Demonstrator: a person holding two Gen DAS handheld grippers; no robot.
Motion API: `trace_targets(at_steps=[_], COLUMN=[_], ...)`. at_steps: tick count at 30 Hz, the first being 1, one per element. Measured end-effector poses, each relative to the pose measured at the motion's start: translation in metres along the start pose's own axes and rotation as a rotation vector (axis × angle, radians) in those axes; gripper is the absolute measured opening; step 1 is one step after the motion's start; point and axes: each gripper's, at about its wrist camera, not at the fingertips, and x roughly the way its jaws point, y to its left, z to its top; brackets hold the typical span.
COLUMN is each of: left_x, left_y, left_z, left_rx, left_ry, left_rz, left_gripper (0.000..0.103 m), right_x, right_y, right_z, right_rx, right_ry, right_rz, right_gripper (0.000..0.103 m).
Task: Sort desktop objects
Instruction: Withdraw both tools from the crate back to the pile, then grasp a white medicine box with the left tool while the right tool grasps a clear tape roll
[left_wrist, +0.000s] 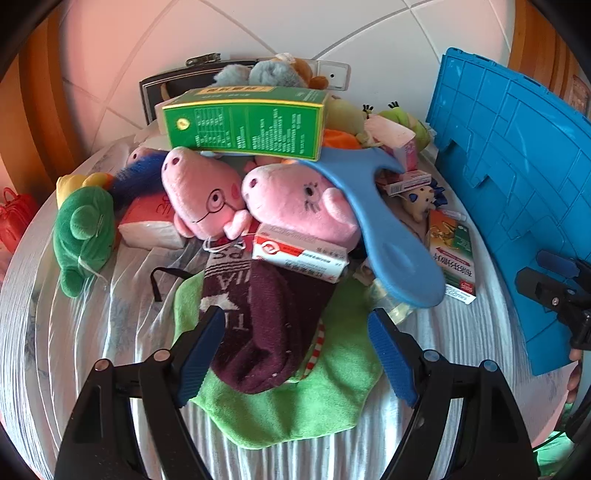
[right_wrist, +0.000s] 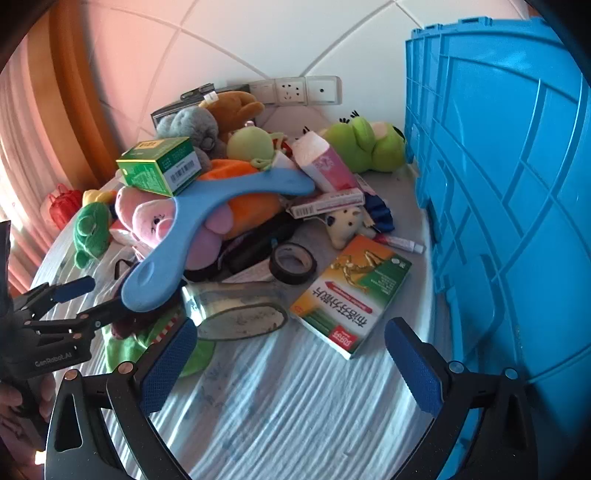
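Tall blue ribbed plastic crate (right_wrist: 509, 192) stands ready beside the heaped toys & boxes, while left gripper (left_wrist: 295, 350), jaws wide, straddles a maroon knit sock (left_wrist: 258, 332), prob. next pick; right gripper (right_wrist: 291, 365) gapes empty.

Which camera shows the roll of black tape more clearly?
The right wrist view: the roll of black tape lies in plain sight beside the orange-green medicine box. In the left wrist view I cannot find it.
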Motion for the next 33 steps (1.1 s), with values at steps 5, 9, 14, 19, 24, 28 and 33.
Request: trace_targets(at_steps=[5, 9, 14, 19, 24, 28, 33], left_x=[0.004, 0.005, 0.012, 0.038, 0.068, 0.076, 0.064], left_y=[0.030, 0.047, 0.038, 0.012, -0.011, -0.012, 0.001], left_z=[-0.007, -0.003, 0.017, 0.035, 0.037, 0.035, 0.025], left_rx=[-0.050, -0.096, -0.031, 0.065, 0.155, 0.144, 0.104], left_ry=[0.018, 0.016, -0.014, 0.011, 0.040, 0.041, 0.032], left_rz=[0.057, 0.070, 0.066, 0.006, 0.000, -0.052, -0.106], left_gripper=[0.079, 0.079, 0.079, 0.079, 0.080, 0.056, 0.049], right_x=[0.001, 0.003, 0.005, 0.013, 0.024, 0.036, 0.051], right_y=[-0.002, -0.002, -0.004, -0.005, -0.007, -0.003, 0.008], right_z=[-0.002, -0.004, -0.006, -0.005, -0.001, 0.002, 0.001], right_rx=[0.009, 0.016, 0.036, 0.049, 0.053, 0.046, 0.029], right_ry=[0.003, 0.012, 0.016, 0.035, 0.058, 0.082, 0.125], right_rz=[-0.006, -0.011, -0.007, -0.006, -0.005, 0.005, 0.041], right_gripper=[0.103, 0.103, 0.103, 0.103, 0.103, 0.103, 0.103])
